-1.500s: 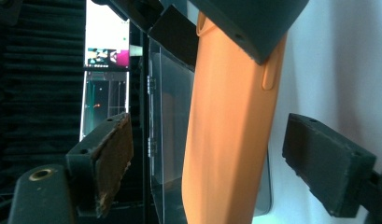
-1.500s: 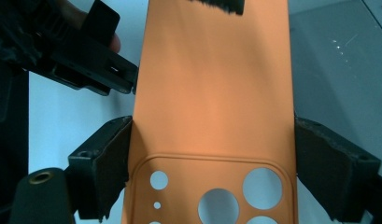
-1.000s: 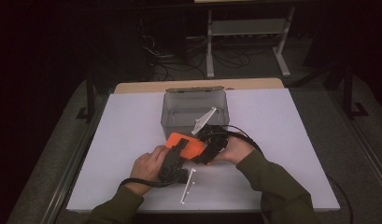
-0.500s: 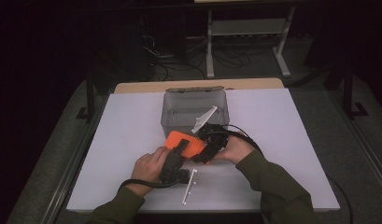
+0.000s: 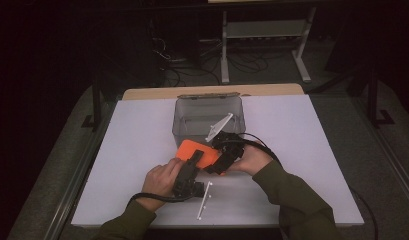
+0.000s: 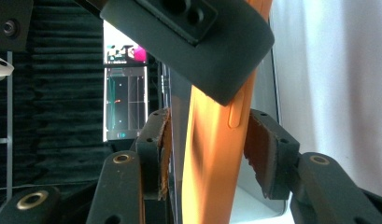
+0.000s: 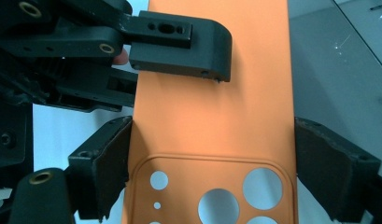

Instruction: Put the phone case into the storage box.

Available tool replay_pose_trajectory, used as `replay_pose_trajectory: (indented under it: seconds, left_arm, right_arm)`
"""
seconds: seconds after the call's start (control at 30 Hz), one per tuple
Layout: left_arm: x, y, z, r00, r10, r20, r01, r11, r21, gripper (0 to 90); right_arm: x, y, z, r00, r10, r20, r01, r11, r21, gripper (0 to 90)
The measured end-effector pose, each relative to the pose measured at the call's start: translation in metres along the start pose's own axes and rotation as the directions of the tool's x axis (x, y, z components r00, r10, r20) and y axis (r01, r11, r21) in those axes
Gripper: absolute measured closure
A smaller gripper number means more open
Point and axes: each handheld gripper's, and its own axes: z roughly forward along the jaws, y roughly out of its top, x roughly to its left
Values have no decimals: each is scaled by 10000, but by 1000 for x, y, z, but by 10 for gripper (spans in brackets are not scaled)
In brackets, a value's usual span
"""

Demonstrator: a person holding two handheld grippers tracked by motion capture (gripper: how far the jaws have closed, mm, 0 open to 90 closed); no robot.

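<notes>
Both hand-held grippers are meeting on an orange phone case point(image 5: 196, 151), which is being held above the white worktop point(image 5: 302, 150) just in front of a clear plastic bin point(image 5: 208, 116).

The right hand-held gripper point(image 7: 212, 163) is straddling the case across its width at the camera-cutout end; the left pad is sitting against one long edge, while the far pad seems to be standing just off the other, so I judge this a wide, loose grip carrying the case.

The left hand-held gripper point(image 6: 207, 158) is coming at the case edge-on — its jaws have just been closing, with the case's thin side and a grey slab, probably the phone, between them. One pad is lying close to the grey slab; the other is not yet touching the orange edge.

The case's long axis is running from the right gripper's jaws away toward the left gripper, whose upper finger point(image 7: 179, 42) is already lying across the back. The coming squeeze turns on that crossing: the left jaws need to close through the thickness.

A white stick point(image 5: 204, 201) is lying on the worktop near the person's left hand point(image 5: 162, 180).
</notes>
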Motion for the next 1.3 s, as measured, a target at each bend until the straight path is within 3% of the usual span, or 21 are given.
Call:
replay_pose_trajectory:
  seconds: [0.63,0.7,1.3]
  left_arm:
    - [-1,4,-2,9998,212,-42,-212,9998,-51,625]
    - [-2,4,-1,9999,39,-128,-42,9997,-258,635]
    - [-1,5,-5,9990,437,7,-437,9989,-168,747]
  right_arm:
    - [-2,0,1,10000,88,-18,-88,10000,21,151]
    - [-2,0,2,9999,102,-14,-102,9999,38,151]
    - [-6,-2,1,9997,235,-116,-235,9997,32,152]
